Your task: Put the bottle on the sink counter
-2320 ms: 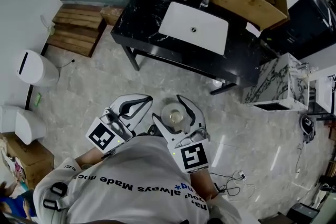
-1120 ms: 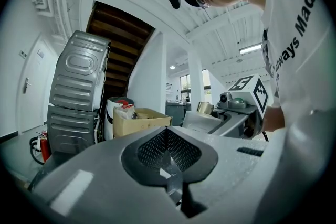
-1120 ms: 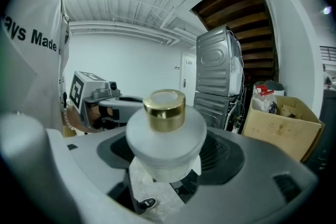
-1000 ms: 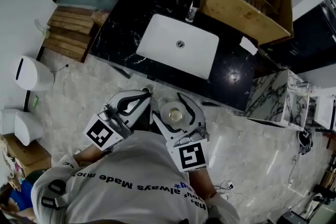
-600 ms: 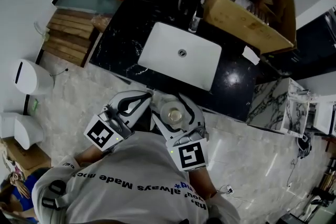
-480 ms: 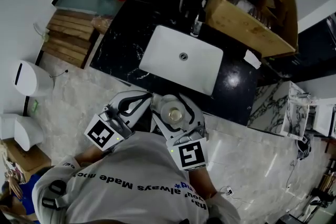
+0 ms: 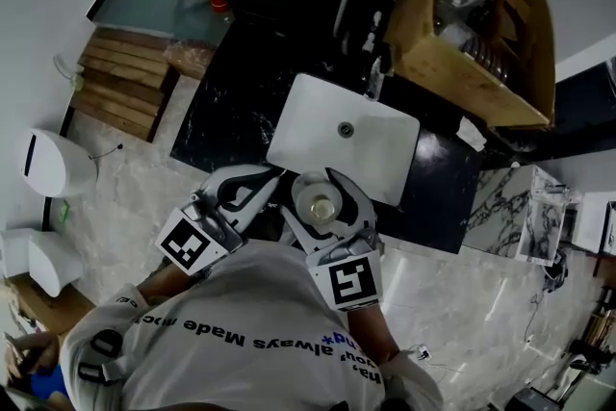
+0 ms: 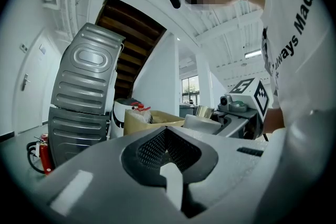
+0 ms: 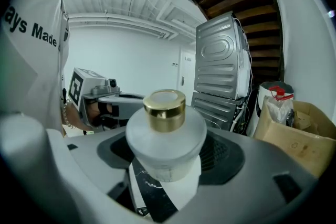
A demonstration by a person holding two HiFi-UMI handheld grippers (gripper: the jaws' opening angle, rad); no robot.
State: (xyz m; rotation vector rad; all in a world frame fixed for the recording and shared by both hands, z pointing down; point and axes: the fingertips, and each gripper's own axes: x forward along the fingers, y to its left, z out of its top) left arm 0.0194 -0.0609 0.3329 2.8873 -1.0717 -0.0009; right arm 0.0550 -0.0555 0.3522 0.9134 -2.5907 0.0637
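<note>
Closed in on sink tabletop [image 7: 219, 115]; my right fingers [image 7: 361, 205] clamp upright bottle [image 7: 320, 205], tabletop edge just ahead; left fingers [image 7: 241, 179] together, empty.

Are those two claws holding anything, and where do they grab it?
The right gripper holds the bottle, jaws clamped on its body below the wide shoulder and gold cap. The left gripper is shut and empty.

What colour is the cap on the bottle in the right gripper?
Gold cap, on a frosted white bottle; it shows best in the right gripper view.
</note>
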